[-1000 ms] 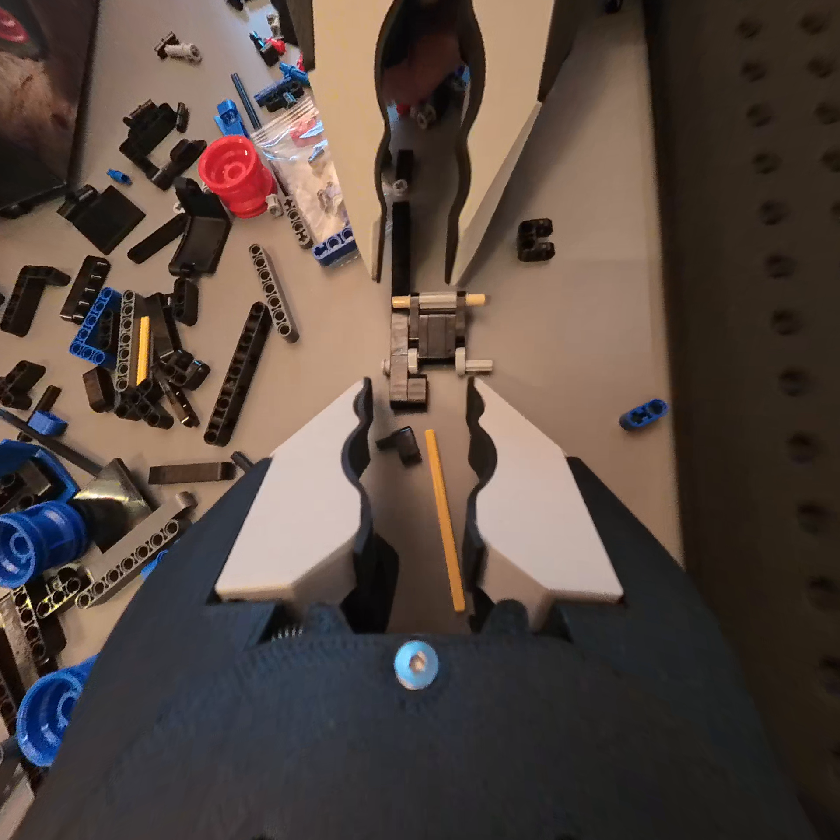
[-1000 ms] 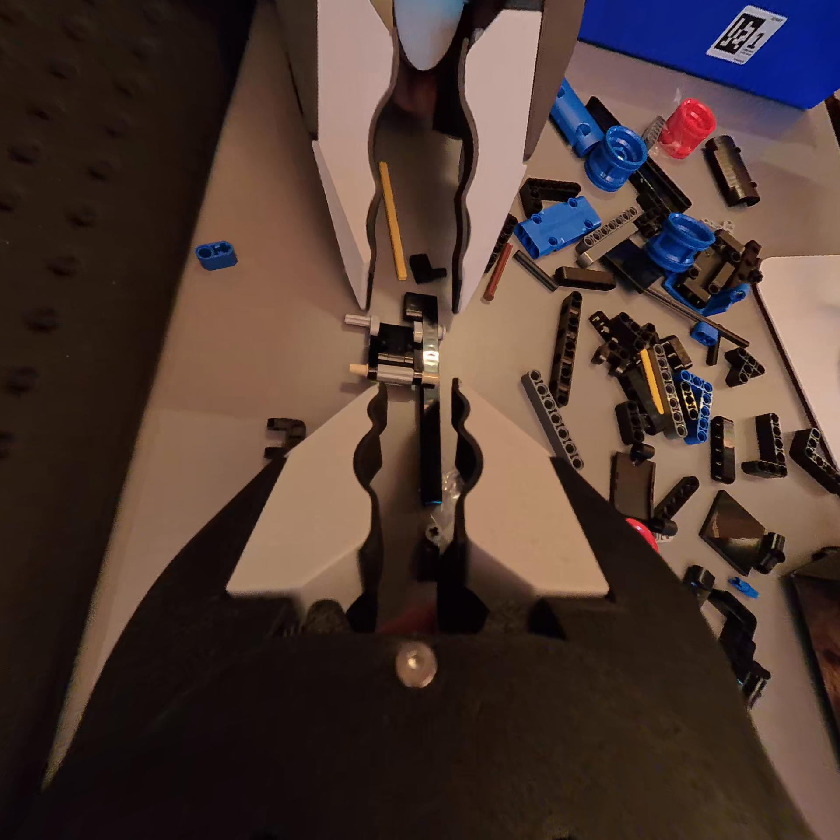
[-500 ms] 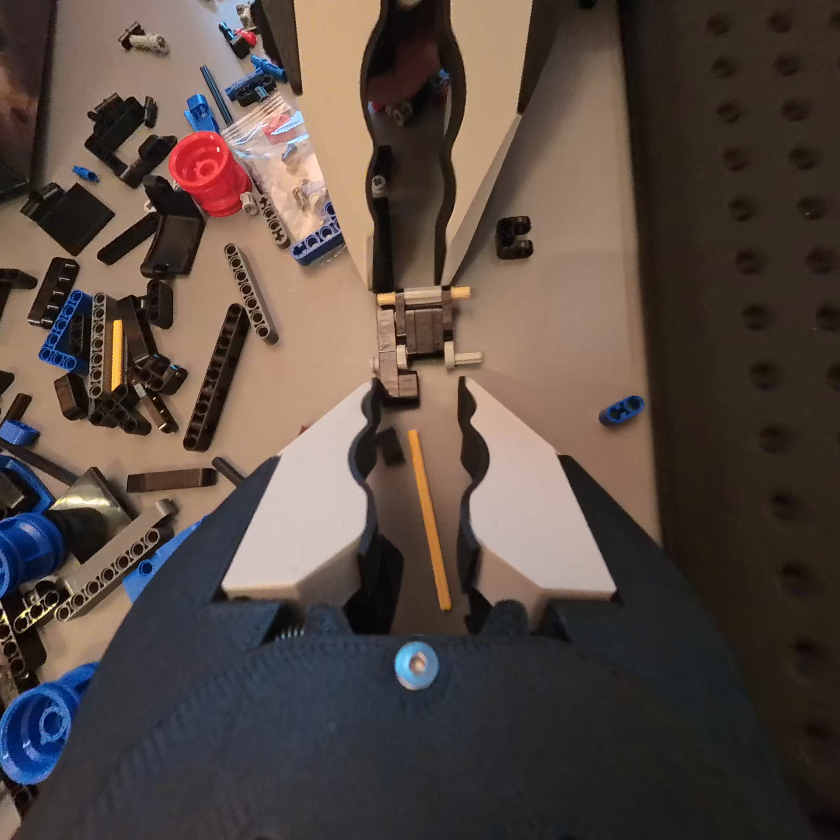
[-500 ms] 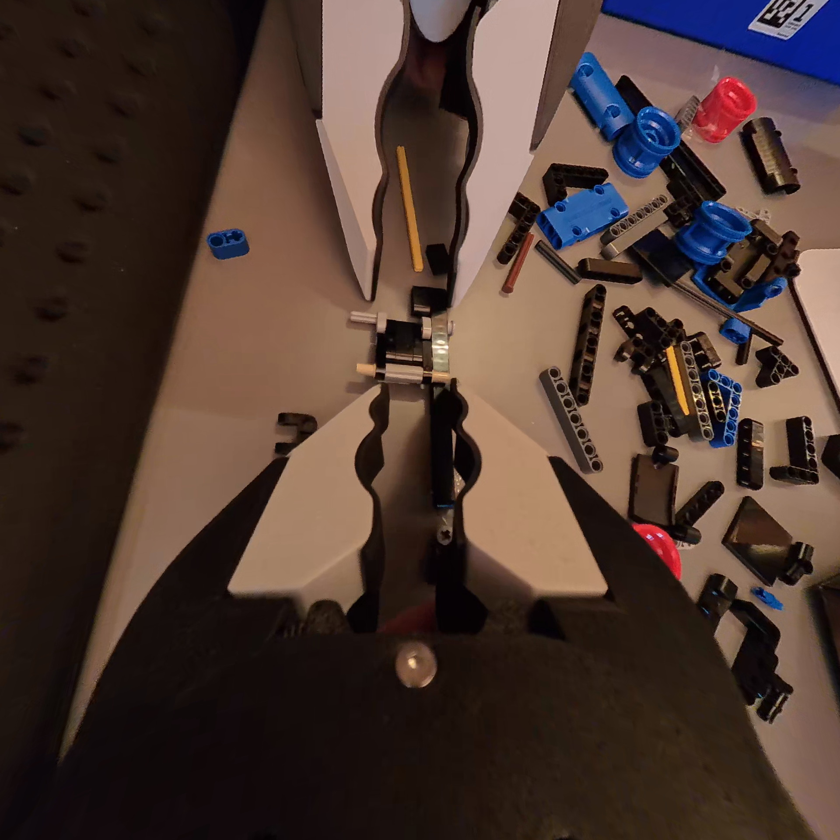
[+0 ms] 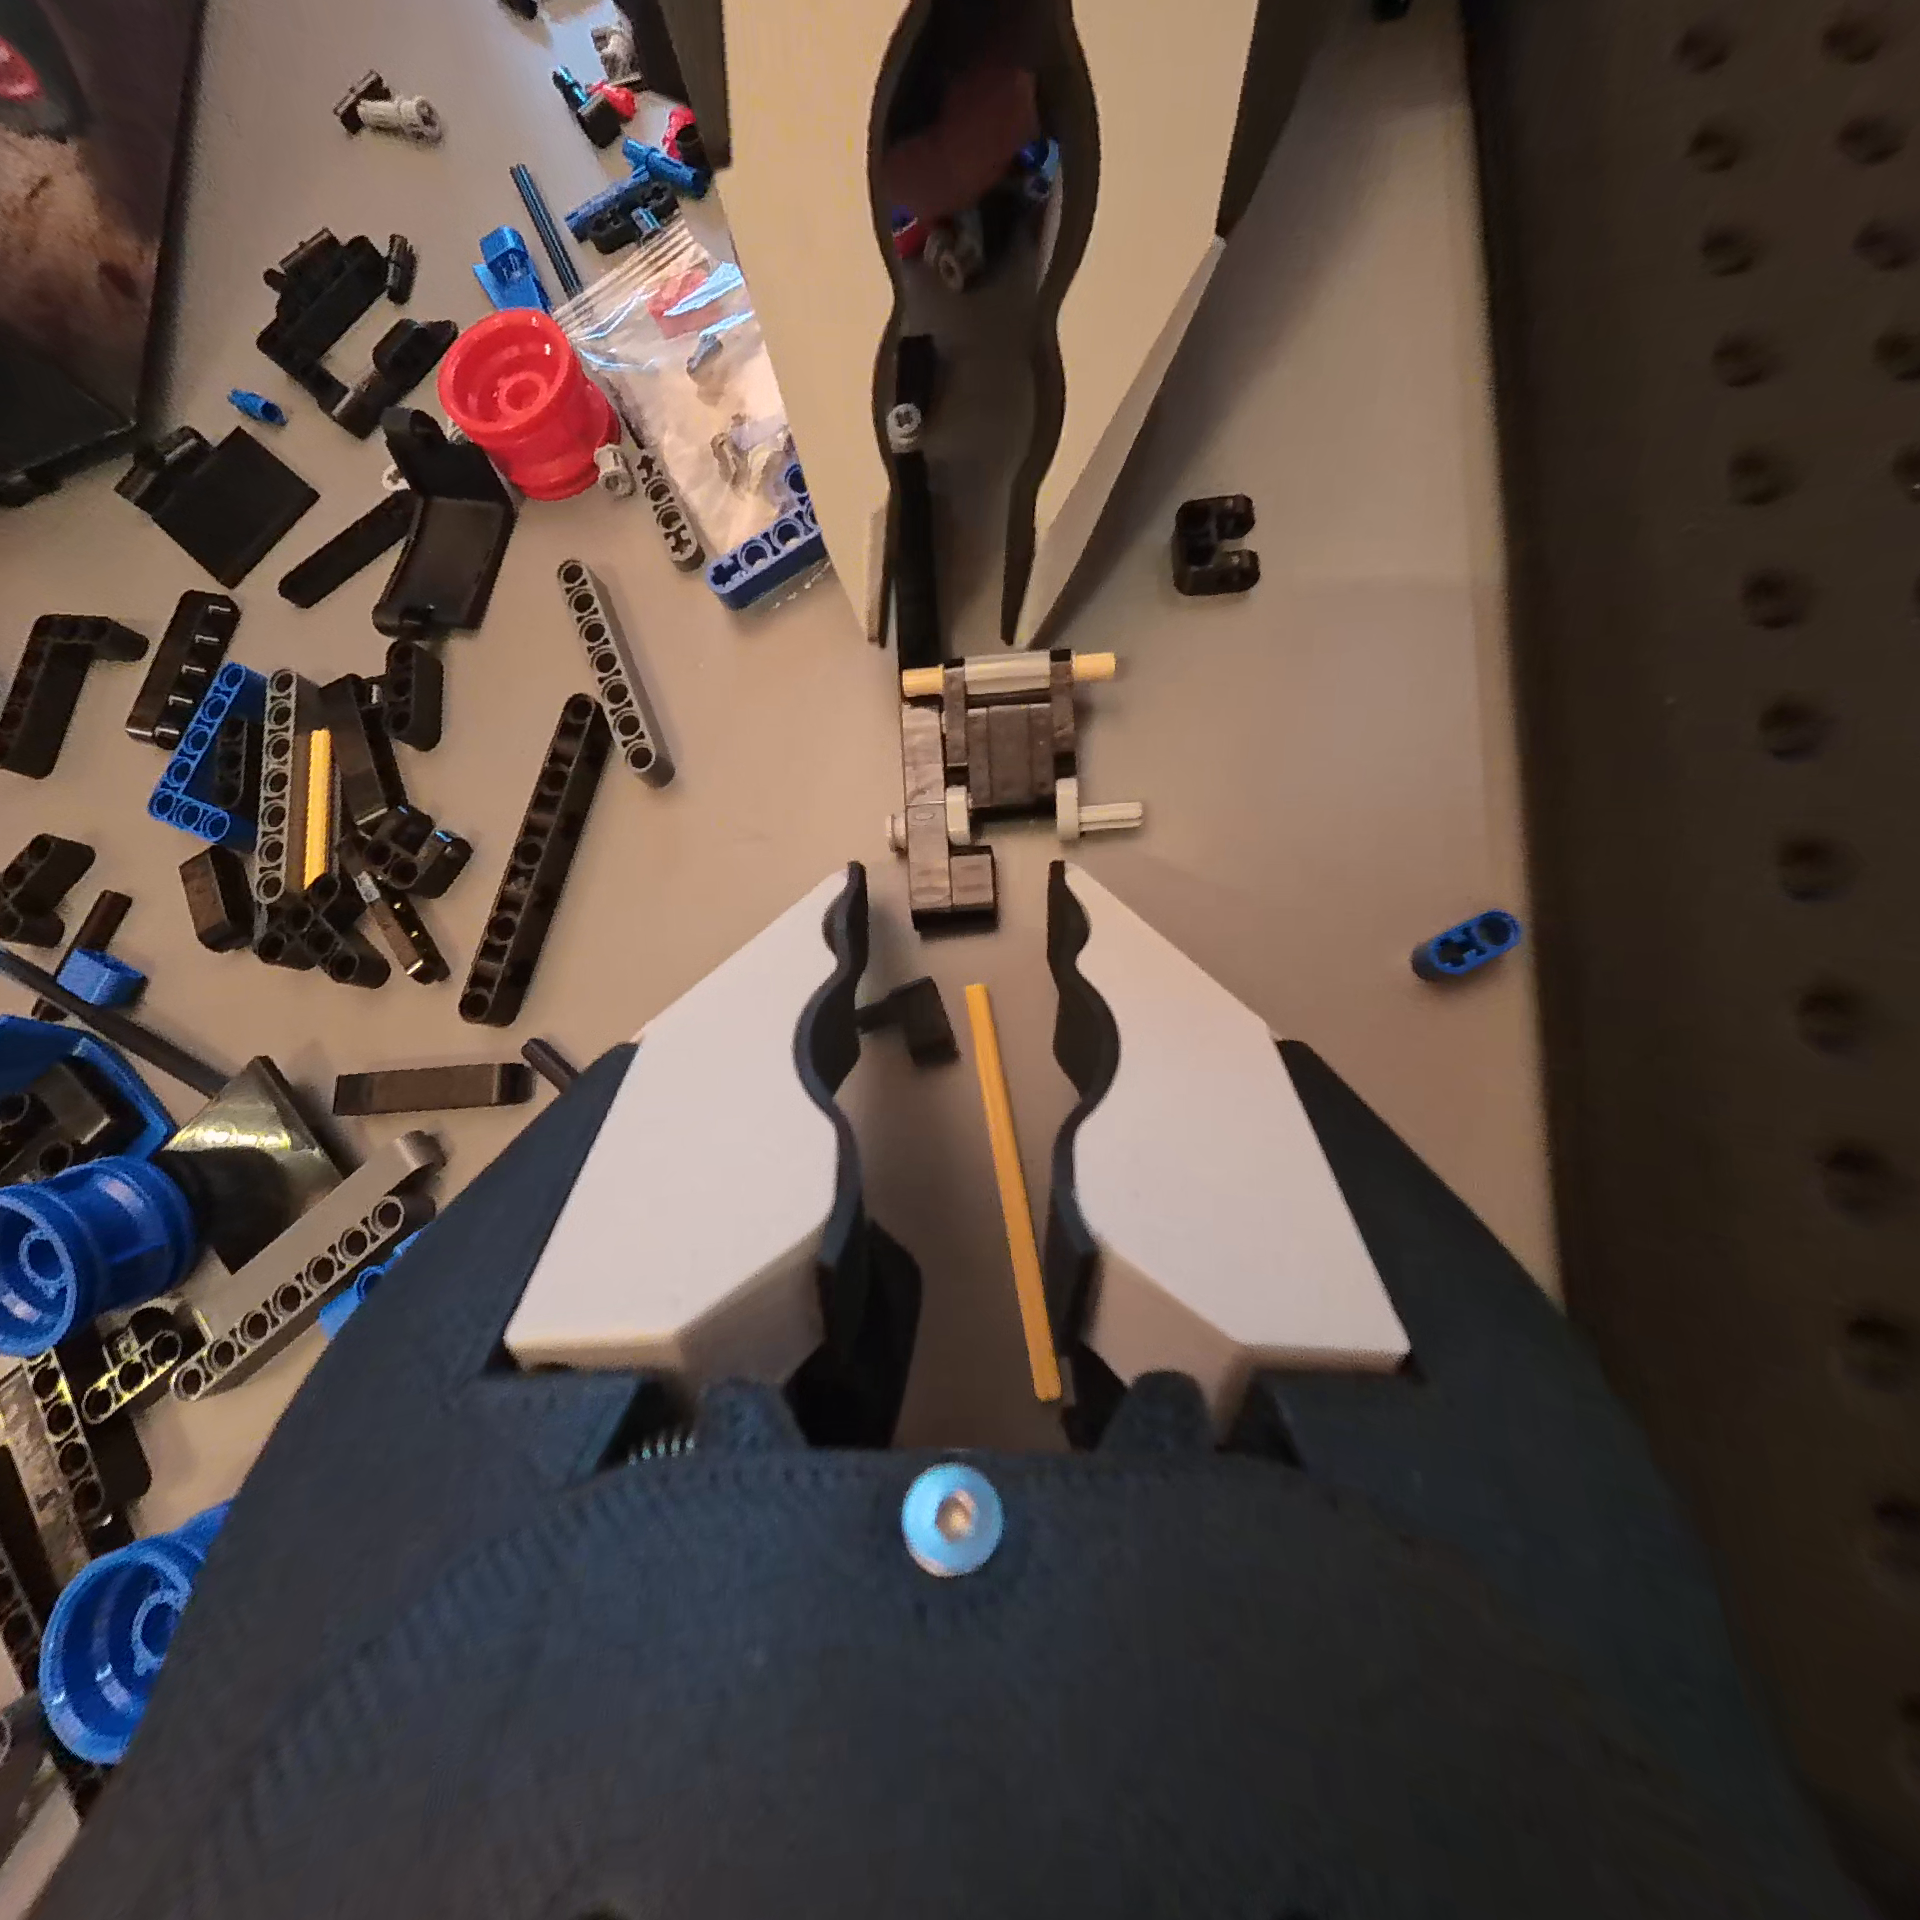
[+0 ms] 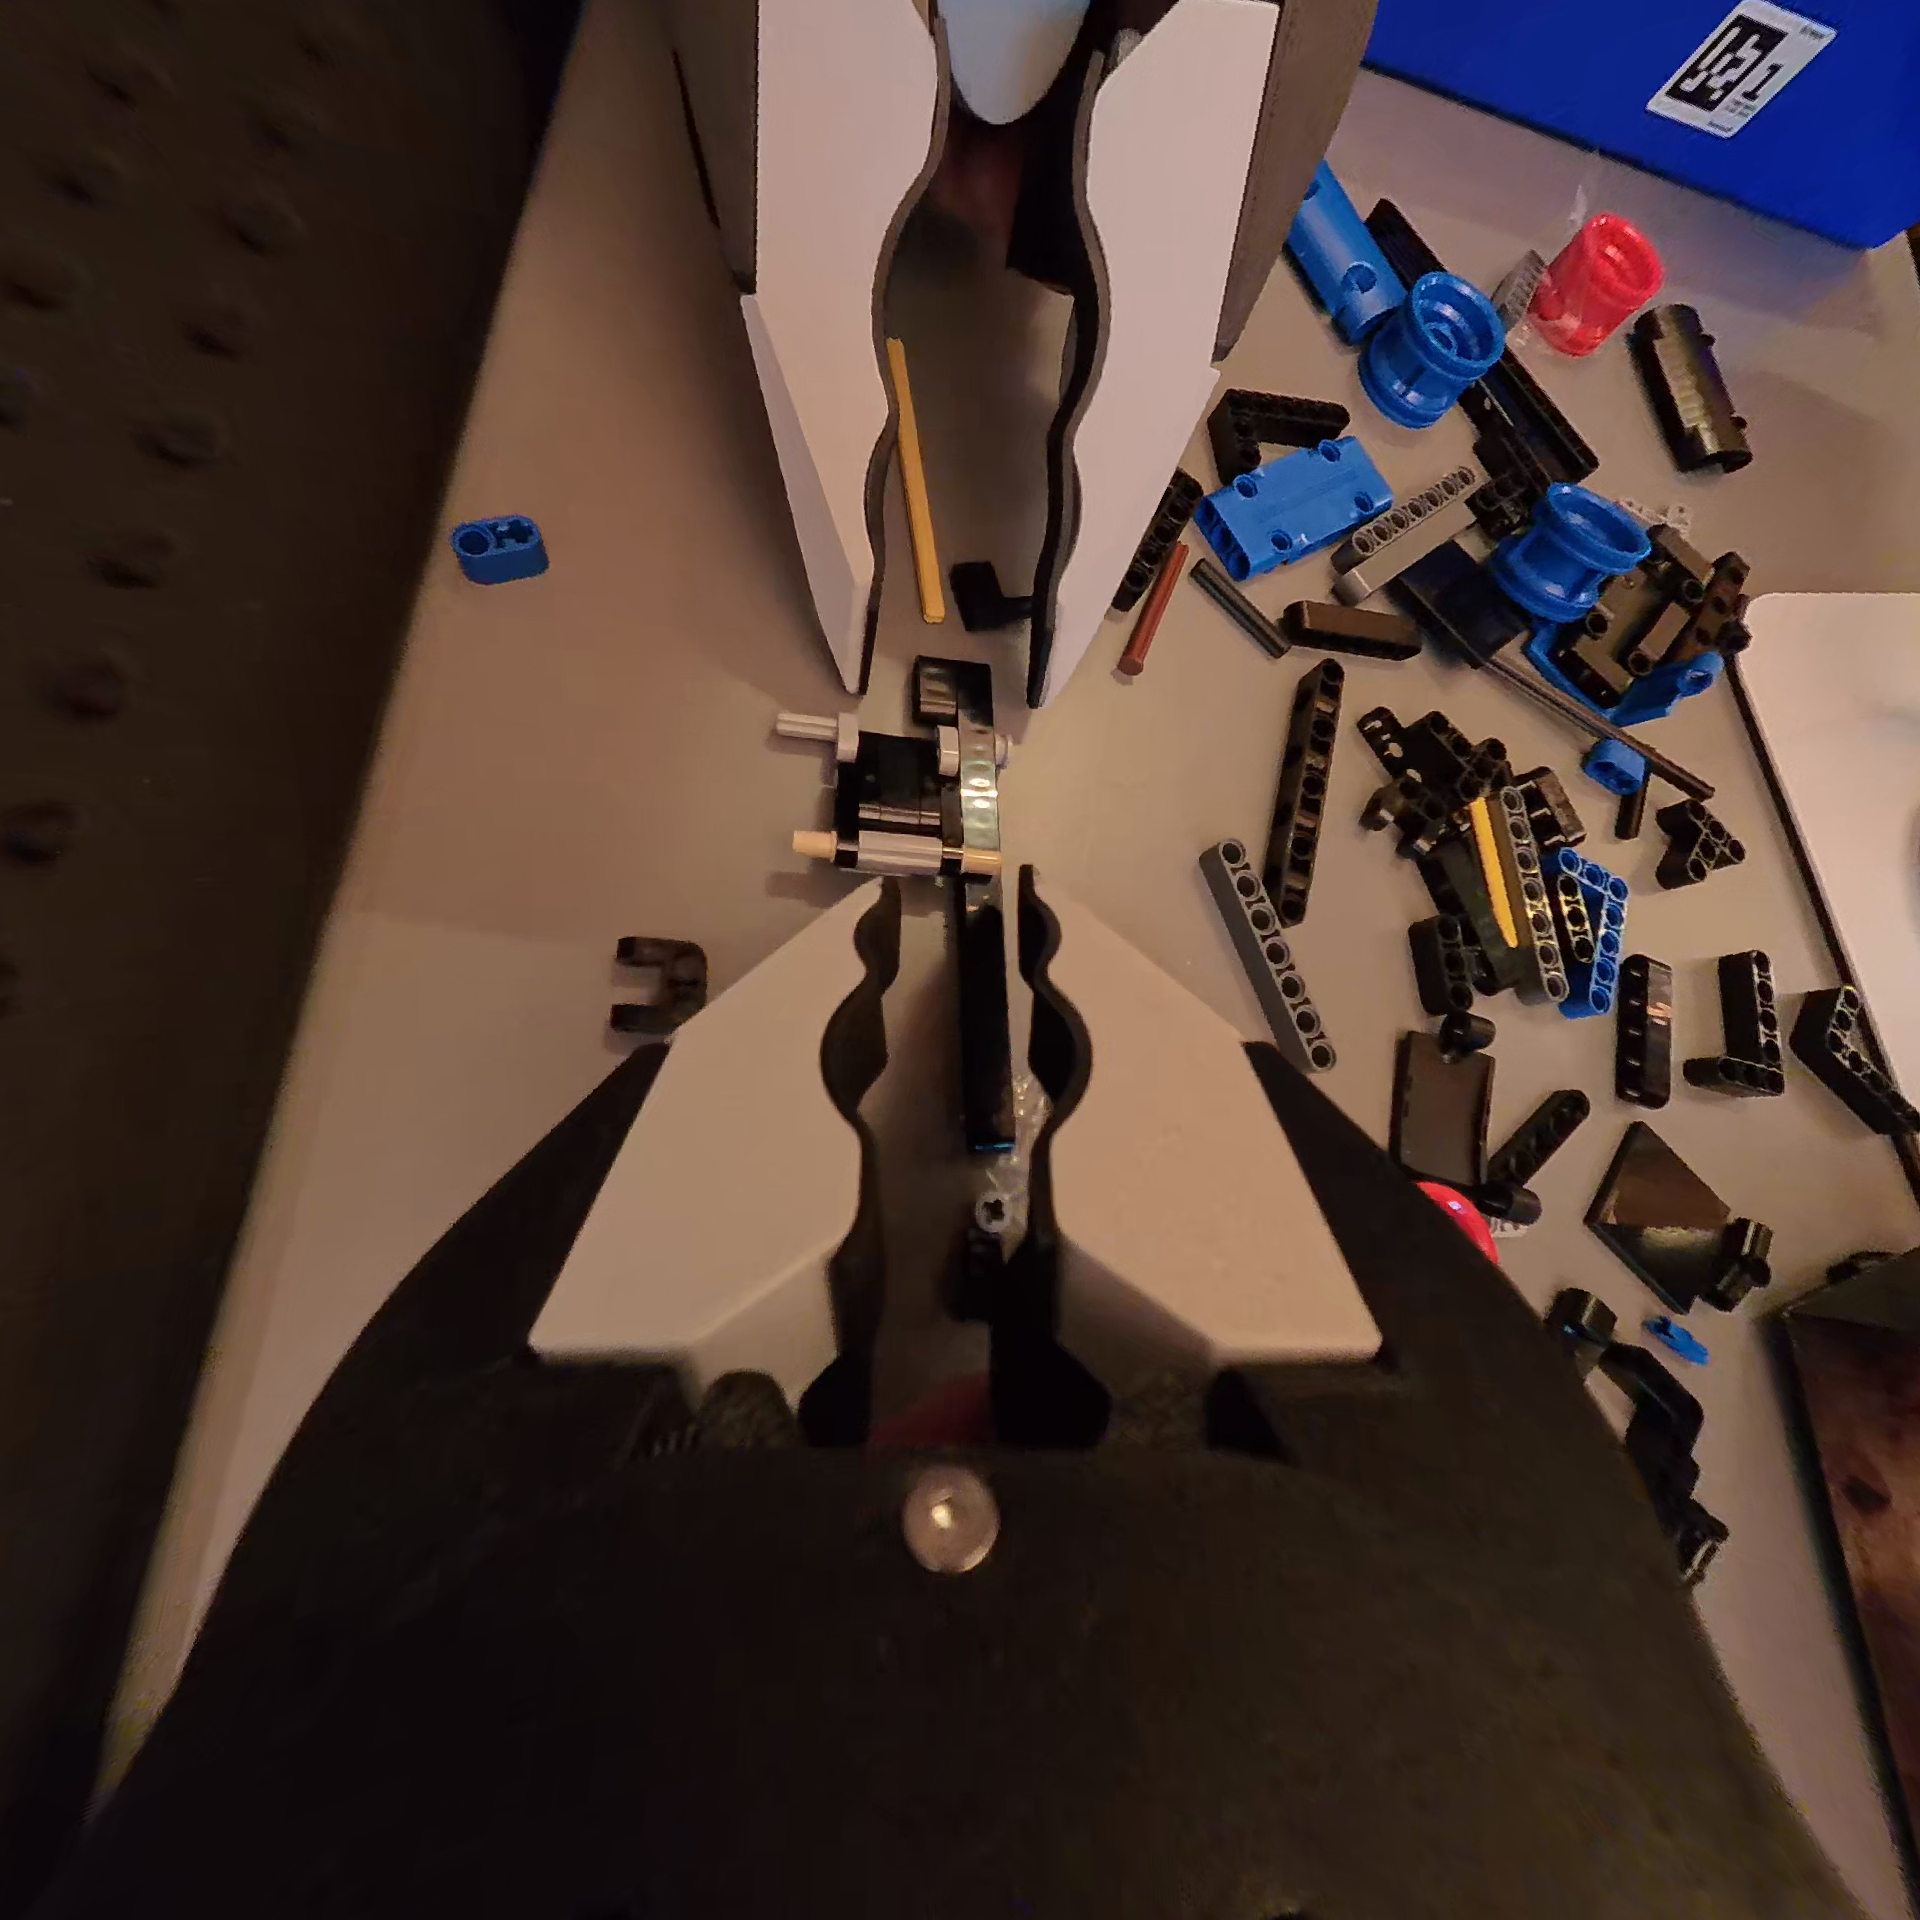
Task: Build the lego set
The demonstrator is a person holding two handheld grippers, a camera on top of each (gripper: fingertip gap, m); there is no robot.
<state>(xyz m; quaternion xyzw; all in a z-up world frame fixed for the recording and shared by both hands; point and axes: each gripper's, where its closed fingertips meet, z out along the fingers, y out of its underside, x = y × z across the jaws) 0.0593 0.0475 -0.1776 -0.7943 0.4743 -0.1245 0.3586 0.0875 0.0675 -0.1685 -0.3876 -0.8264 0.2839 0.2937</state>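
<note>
Around the build area
A blue box [image 6: 1621, 114] sits at the grey table's [image 6: 644, 623] far edge; dark perforated panel [image 5: 1745, 727] alongside.

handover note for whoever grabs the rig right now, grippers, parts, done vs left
Left gripper: open, empty, over the yellow axle and a small black piece.
Right gripper: open, astride a black beam that reaches to the sub-assembly; whether it is joined on is unclear.
Sub-assembly lies on the table between both grippers, pins sticking out sideways.
Done: only this small black and grey block.
Left: nearly all; the loose pile, blue wheels and red wheel are unused.
</note>
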